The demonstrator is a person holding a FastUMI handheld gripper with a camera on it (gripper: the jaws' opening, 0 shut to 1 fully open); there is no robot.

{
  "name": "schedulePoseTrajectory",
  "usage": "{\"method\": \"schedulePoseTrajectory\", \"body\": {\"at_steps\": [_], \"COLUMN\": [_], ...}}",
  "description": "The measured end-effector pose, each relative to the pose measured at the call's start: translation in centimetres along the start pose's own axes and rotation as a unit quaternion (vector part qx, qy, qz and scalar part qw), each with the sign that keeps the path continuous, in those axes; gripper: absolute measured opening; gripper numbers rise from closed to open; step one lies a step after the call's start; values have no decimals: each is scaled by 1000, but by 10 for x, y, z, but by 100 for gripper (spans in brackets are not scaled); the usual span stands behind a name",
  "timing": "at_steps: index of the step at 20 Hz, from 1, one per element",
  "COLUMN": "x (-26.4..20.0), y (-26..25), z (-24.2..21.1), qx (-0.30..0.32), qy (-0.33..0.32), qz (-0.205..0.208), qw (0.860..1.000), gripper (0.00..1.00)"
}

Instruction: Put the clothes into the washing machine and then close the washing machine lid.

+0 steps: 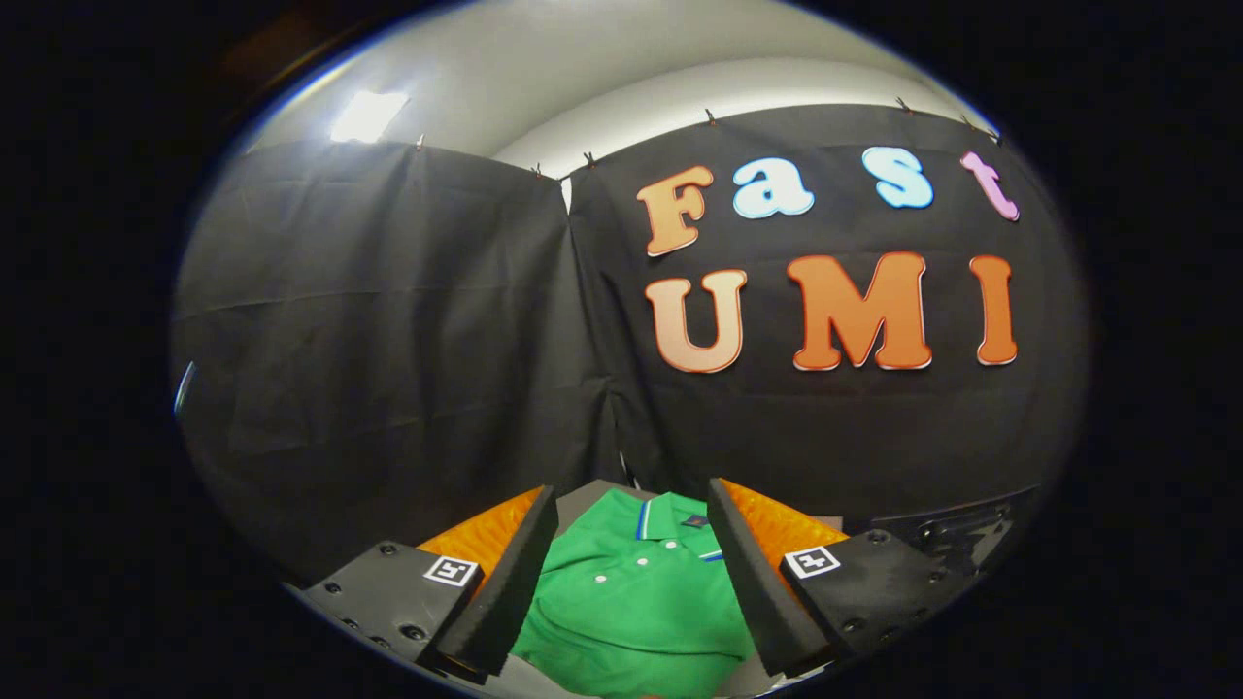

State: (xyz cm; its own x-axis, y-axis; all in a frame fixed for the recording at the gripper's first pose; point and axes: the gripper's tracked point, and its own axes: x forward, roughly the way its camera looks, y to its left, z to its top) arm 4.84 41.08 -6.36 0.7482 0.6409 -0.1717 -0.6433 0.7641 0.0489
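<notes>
Tool (631,573) with fingers (505,592) spread wide apart, clamped on nothing. Green shirt (636,602) lying flat in the gap between the two fingers and a bit below them, not touched by either as far as can be told. Polo type, collar (665,515) at the far end with a blue and white stripe along its edge, small dark tag inside the neck, row of white buttons (621,568) running down the front toward the near side. Shirt resting on a grey counter (583,500), a strip of it visible just beyond the collar and a sliver by the near hem. Black cloth wall (388,340) hanging straight ahead beyond the fingers, two panels meeting at a seam roughly in line with the left finger, clipped along the top. White ceiling (583,68) above the cloth, bright light panel (367,116) off to the left. Glossy dark piece (961,534) with screws just past the right finger, cannot tell what it is.
</notes>
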Motion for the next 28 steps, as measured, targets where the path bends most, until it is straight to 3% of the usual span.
{"method": "schedulePoseTrajectory", "body": {"at_steps": [5,9,15,28], "x": [25,47,68,82], "y": [-2,-22,-29,-45], "z": [-19,-41,-93,-136], "qx": [-1,2,32,37], "qy": [33,76,173,251], "qz": [-21,-62,-92,-139], "qw": [999,995,980,957], "gripper": [99,99,99,97]}}
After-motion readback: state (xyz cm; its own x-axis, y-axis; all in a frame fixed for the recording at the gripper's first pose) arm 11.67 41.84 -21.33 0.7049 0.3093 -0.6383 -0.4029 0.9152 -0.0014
